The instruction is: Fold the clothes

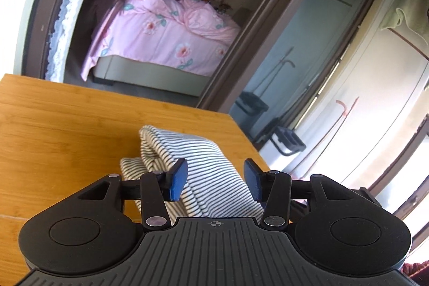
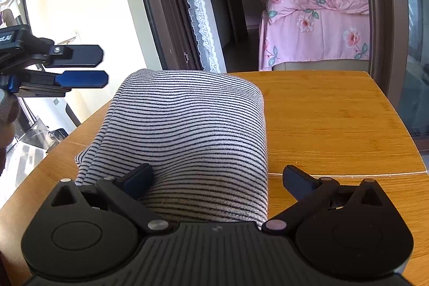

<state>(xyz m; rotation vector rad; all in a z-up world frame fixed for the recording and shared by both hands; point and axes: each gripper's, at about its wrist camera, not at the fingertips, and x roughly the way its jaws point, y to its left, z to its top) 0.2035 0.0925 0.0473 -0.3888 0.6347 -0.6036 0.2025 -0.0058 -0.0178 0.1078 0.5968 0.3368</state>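
Both grippers (image 1: 215, 180) (image 2: 217, 178) wide open over striped garment (image 2: 187, 130)

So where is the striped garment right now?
The striped garment lies folded on the wooden table, directly ahead of the open right tool in the right wrist view, with the left tool raised off to its left.

Striped garment (image 2: 187, 125): soft knit cloth; table (image 2: 335, 125): smooth wood.

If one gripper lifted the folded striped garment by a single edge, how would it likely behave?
The striped garment looks like soft knit, so it would probably droop and unfold. Its stacked layers, loose at the left edge, would likely slide apart. On the smooth wooden table, a push would probably bunch it up rather than slide it whole.
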